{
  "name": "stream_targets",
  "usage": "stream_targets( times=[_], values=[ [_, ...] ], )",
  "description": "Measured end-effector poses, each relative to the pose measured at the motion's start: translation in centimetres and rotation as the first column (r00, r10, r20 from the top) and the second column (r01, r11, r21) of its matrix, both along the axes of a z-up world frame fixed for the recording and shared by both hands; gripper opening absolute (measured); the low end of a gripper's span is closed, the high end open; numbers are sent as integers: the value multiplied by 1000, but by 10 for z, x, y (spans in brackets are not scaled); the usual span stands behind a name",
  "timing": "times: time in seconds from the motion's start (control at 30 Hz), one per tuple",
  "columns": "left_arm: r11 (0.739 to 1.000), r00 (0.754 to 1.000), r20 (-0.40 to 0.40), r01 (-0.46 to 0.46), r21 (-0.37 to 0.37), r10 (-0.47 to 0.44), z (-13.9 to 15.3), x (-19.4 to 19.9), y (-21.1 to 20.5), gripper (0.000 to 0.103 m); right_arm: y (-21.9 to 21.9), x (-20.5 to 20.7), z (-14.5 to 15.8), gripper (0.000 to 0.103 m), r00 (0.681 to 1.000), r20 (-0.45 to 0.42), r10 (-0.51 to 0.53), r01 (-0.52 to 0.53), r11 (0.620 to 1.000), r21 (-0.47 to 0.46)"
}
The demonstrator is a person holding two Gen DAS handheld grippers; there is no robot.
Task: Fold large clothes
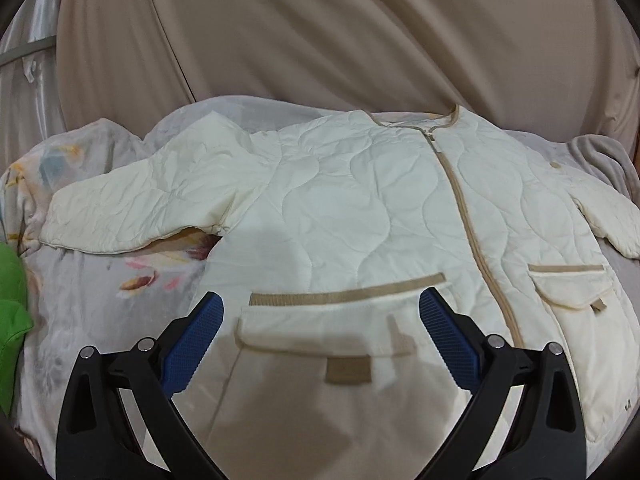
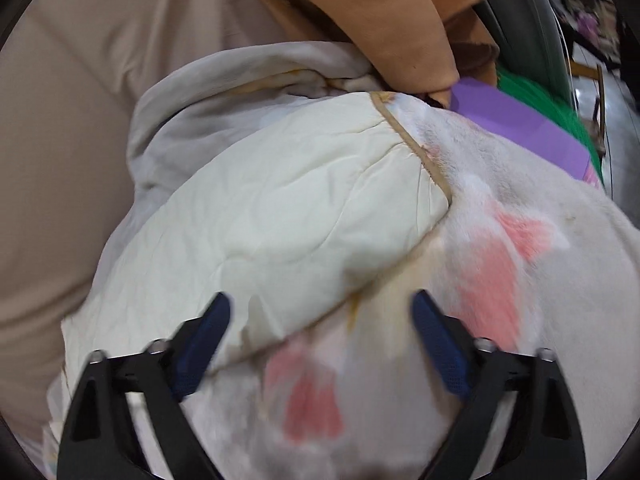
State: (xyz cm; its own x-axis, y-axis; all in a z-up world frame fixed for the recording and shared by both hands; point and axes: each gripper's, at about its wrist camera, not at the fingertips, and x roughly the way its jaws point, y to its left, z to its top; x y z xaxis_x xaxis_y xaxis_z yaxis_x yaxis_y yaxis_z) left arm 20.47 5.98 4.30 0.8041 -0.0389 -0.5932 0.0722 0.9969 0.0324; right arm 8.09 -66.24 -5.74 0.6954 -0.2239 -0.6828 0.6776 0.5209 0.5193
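Left wrist view: a cream quilted jacket with tan trim (image 1: 360, 208) lies spread flat, front up, on a pale grey fleece blanket printed with pink and orange flowers (image 1: 100, 304). Its tan zipper (image 1: 468, 216) runs from the collar at the blanket's far edge down toward the near edge. One sleeve stretches out toward the blanket's left edge, the other toward the right. Two flap pockets edged in tan sit near the hem. The left gripper (image 1: 320, 316) hovers over the nearer pocket with its blue-padded jaws spread wide, nothing between them. A beige curtain (image 1: 320, 28) hangs behind, and a bright green cloth (image 1: 12, 320) shows at the blanket's left edge.

Right wrist view, somewhat blurred: the right gripper (image 2: 320, 316) has its jaws well apart and holds nothing. Ahead of its left finger lies the jacket's sleeve, its tan-bound cuff (image 2: 416, 148) pointing toward the blanket's far right edge. The blanket's pink petals show under the jaws. Beyond the blanket are an orange-brown cloth (image 2: 380, 12), a flat purple thing (image 2: 516, 120) and something green (image 2: 548, 100).
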Motion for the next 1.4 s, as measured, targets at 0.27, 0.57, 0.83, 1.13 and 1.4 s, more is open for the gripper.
stream_targets(
  times=[0.27, 0.57, 0.83, 1.13, 1.4],
  values=[
    [1000, 1000, 9, -26, -3, 26, 2, 32, 14, 93, 58, 71, 87, 12, 980, 144, 139, -108, 973, -205],
    [997, 997, 77, -16, -74, 22, 39, 52, 18, 94, 368, 208, 163, 12, 620, 71, 781, -667, 573, -476],
    [962, 998, -20, 46, -269, -54, 31, 98, 23, 95, 516, 248, 69, 43, 381, -206, 901, -873, 278, -400],
    [914, 968, -205, 53, -401, -147, -14, 161, -1, 91, 349, 163, 77, 63, 602, -1, 798, -761, 574, -303],
    [877, 960, -141, 154, -455, -241, 3, 166, -7, 9, 264, 142, 35, 64, 725, 118, 679, -678, 733, -56]
  ],
)
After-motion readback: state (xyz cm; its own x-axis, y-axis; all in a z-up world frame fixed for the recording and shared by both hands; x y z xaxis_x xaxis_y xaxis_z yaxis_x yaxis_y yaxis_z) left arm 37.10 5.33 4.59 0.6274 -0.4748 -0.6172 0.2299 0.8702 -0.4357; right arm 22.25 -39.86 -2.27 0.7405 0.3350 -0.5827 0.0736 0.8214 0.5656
